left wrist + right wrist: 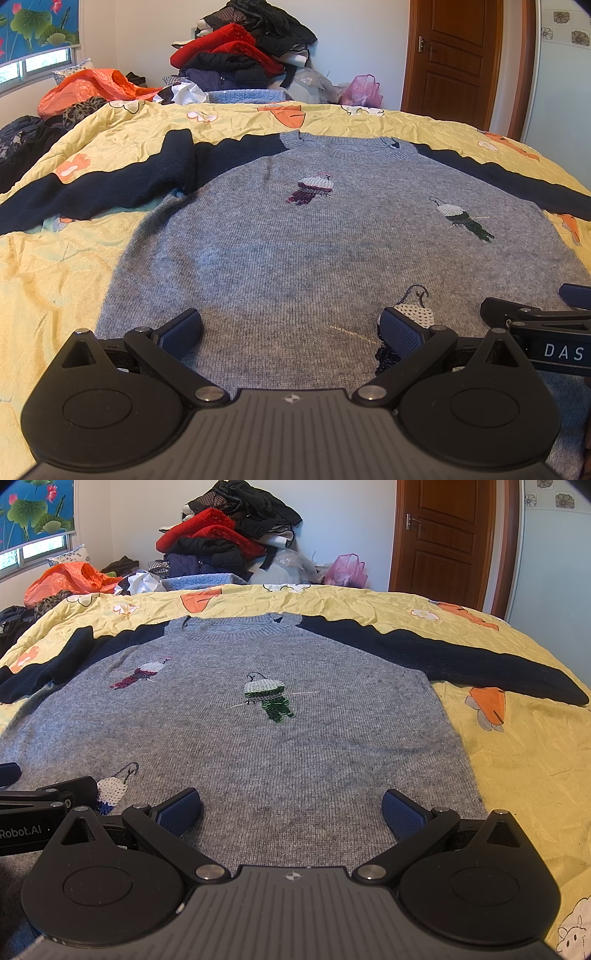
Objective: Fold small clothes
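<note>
A grey knit sweater (295, 236) (258, 746) with dark navy sleeves and sequin bird patches lies flat, front up, on a yellow floral bedspread (55, 266) (517, 757). Its left sleeve (110, 184) is bunched and folded near the shoulder; its right sleeve (461, 657) stretches out straight. My left gripper (291, 332) hovers open over the hem's left half, nothing between its blue pads. My right gripper (291, 808) is open too, over the hem's right half. Each gripper shows at the edge of the other's view, side by side: the right gripper (535, 325) and the left gripper (37, 801).
Behind the bed rises a tall pile of red and black clothes (240, 51) (229, 528), with an orange plastic bag (85, 88) at the left and a pink bag (362, 92) at the right. A brown wooden door (450, 535) stands at the back right, a window at far left.
</note>
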